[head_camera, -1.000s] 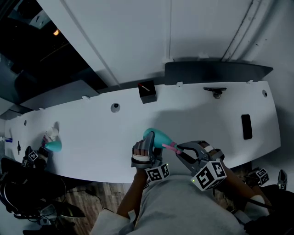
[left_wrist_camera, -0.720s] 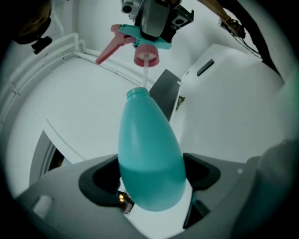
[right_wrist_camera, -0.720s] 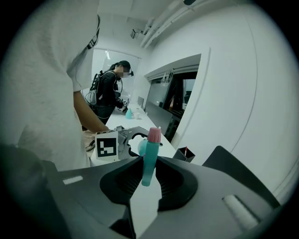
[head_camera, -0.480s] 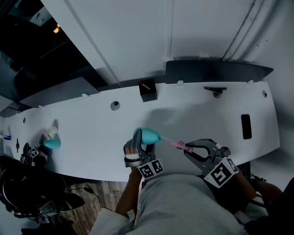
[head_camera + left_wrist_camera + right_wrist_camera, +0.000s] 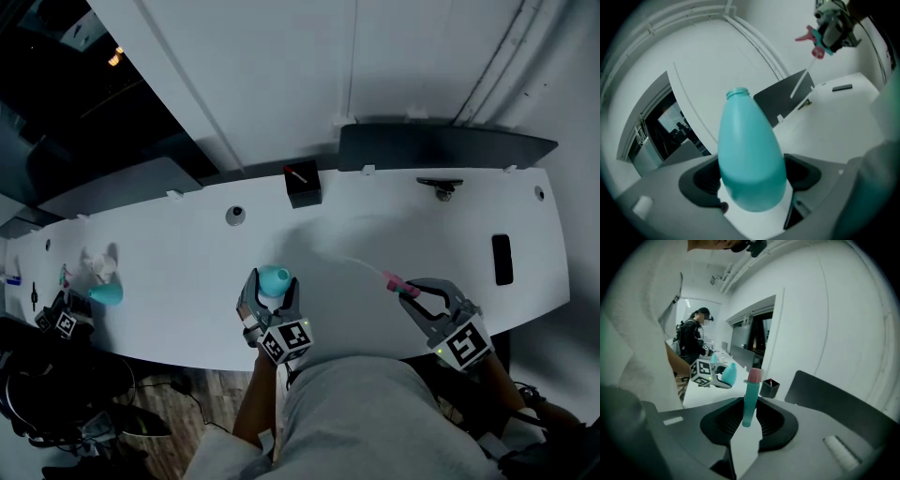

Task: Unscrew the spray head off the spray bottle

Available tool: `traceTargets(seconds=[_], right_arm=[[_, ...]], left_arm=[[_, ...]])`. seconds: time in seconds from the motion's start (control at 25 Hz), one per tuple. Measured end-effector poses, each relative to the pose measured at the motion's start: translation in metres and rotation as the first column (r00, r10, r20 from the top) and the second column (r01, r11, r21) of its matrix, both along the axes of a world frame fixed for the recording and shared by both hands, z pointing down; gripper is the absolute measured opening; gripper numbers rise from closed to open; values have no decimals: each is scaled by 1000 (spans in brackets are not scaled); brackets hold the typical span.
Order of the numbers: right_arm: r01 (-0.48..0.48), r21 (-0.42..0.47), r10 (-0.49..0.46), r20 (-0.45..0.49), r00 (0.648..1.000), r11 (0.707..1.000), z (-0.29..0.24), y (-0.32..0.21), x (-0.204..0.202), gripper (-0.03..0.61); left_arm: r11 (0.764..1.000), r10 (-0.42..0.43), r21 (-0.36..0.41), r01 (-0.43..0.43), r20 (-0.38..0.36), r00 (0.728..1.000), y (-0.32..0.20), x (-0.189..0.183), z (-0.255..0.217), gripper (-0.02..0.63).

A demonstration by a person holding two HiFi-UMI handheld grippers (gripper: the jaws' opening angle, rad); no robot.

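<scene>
The left gripper (image 5: pixel 270 292) has its jaws wide, and they hug the fat part of the blue-green spray bottle (image 5: pixel 275 278). The bottle's neck is open at the top, with no head on it. The bottle is close to the near edge of the white table (image 5: pixel 187 267), a bit left of the middle.

The right gripper (image 5: pixel 412 292) has its jaws narrow. They pinch the spray head (image 5: pixel 394 280), which is blue-green with a pink end. A thin tube (image 5: pixel 361 264) sticks out of the head toward the far left. The head is off to the right of the bottle and well apart from it. Bare white table shows between the two.

The near edge of the table runs just past both grippers, next to the person's body. The far edge meets a white wall (image 5: pixel 281 75). On the far side sit a small black box (image 5: pixel 301 186), a little round thing (image 5: pixel 235 217) to its left and a long dark panel (image 5: pixel 441 147) to its right. A flat black thing (image 5: pixel 502 259) lies near the right end. The middle of the table is wide and bare.

At the far left end there is another small blue-green bottle (image 5: pixel 106 294), with another marker cube (image 5: pixel 58 322) just beside it. The right gripper view shows another person (image 5: pixel 693 341) standing over there. A dark window (image 5: pixel 56 103) fills the far left of the room.
</scene>
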State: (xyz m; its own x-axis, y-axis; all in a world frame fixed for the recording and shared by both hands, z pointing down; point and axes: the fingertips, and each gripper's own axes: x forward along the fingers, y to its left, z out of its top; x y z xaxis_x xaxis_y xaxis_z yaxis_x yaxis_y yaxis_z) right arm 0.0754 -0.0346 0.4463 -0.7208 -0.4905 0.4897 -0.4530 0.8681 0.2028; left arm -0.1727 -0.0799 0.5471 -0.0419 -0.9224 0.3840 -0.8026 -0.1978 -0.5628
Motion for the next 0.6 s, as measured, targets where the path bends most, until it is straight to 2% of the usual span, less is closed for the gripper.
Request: traceTargets(seconds=[0.12, 0.2, 0.28, 0.4, 0.6], right_arm=[[-183, -53, 185, 27, 982, 982, 30, -18, 1, 89], [-252, -94, 257, 46, 965, 963, 46, -24, -11, 88], [-296, -145, 310, 89, 947, 944, 56, -27, -25, 89], [-347, -171, 369, 124, 921, 922, 61, -33, -39, 89], [-427, -181, 451, 117, 885, 886, 66, -30, -47, 87]], left_arm=[[1000, -4, -17, 1, -162, 987, 3, 9, -1, 411], [1000, -10, -30, 2, -268, 963, 6, 18, -1, 411], [999, 1, -34, -13, -343, 939, 10, 29, -1, 411], [998, 29, -34, -46, -394, 919, 15, 41, -6, 411], [994, 76, -33, -102, -457, 886, 27, 44, -13, 411]])
